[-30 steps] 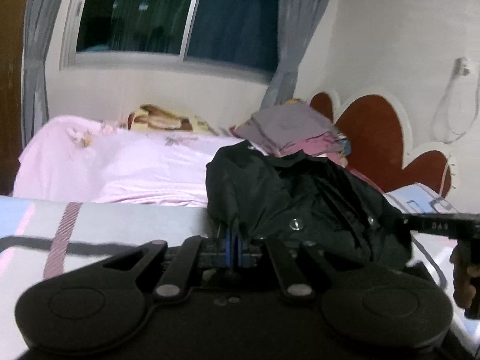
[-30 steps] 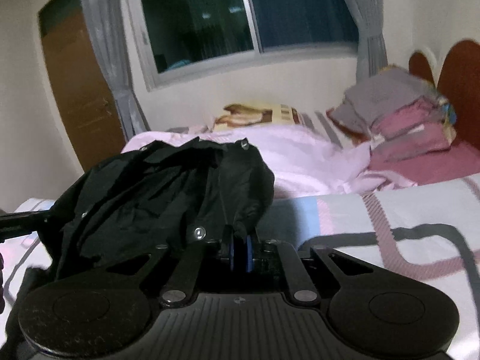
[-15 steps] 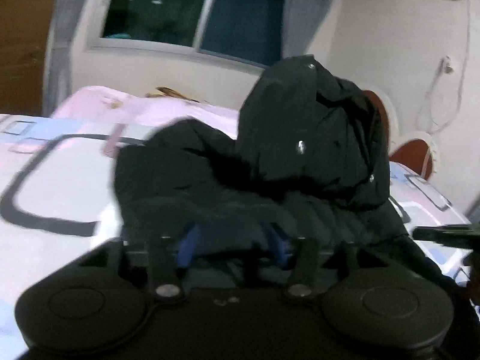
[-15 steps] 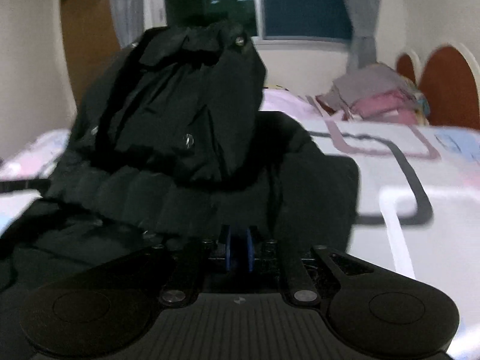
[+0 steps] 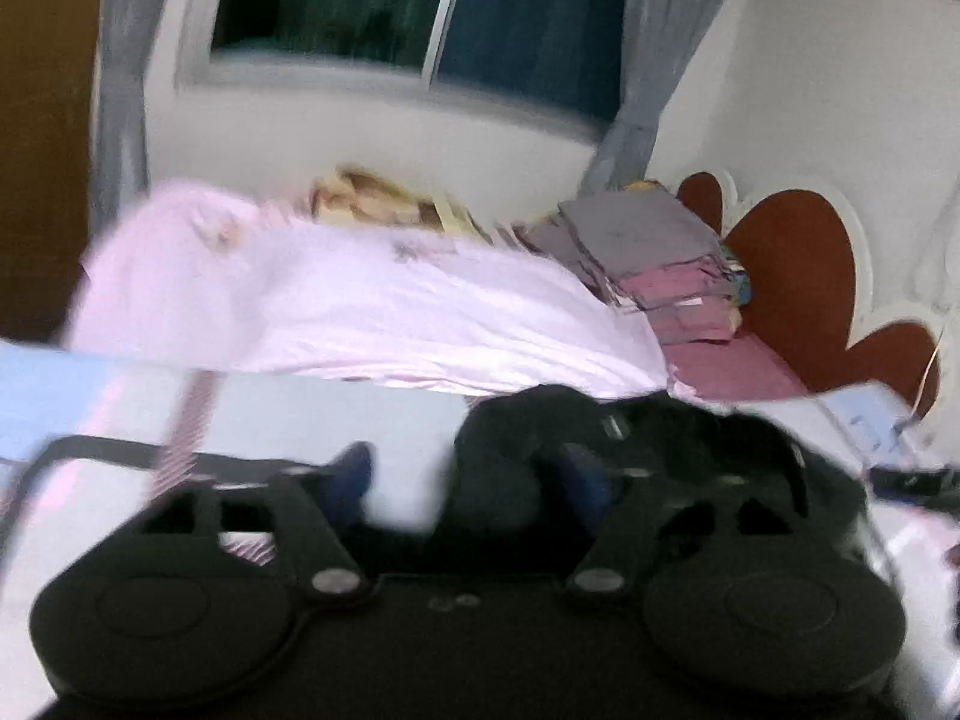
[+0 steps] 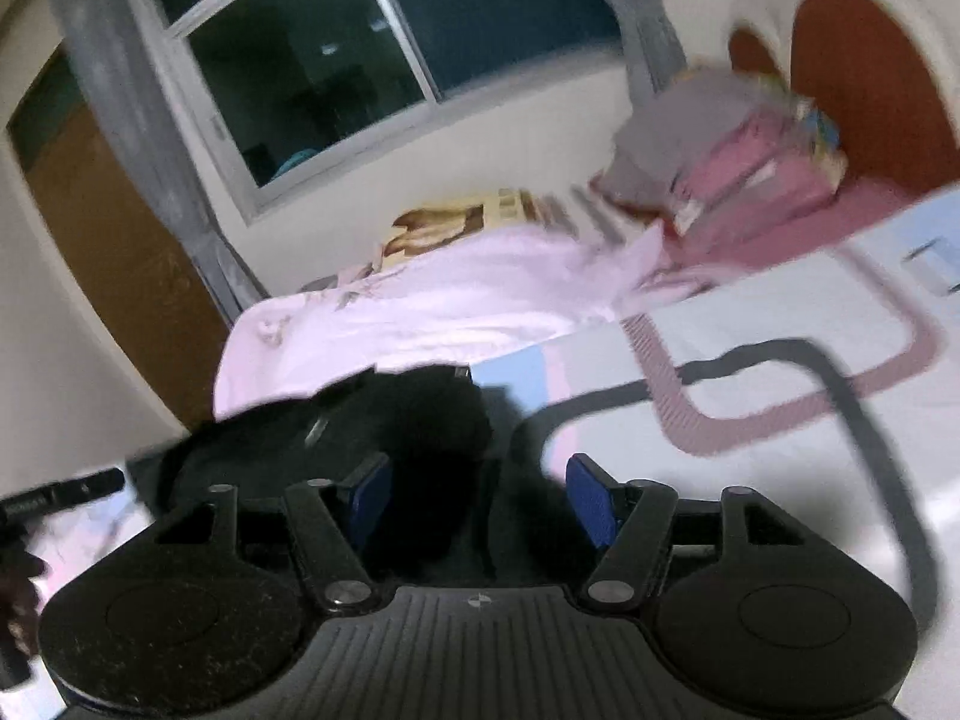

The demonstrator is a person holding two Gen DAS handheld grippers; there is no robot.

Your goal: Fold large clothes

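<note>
Item: black jacket (image 5: 648,438), bunched in a heap on the patterned bedspread (image 6: 750,372), near the pink sheet (image 5: 360,312). Left gripper (image 5: 474,480): jaws spread, having just been opening, garment edge lay between the blue pads (image 5: 354,468), unpinched. Right gripper (image 6: 480,498): jaws likewise spread after opening, dark cloth between them, not gripped. Folded stack (image 6: 738,144) lay by the headboard (image 5: 798,276). Both views were blurred.
</note>
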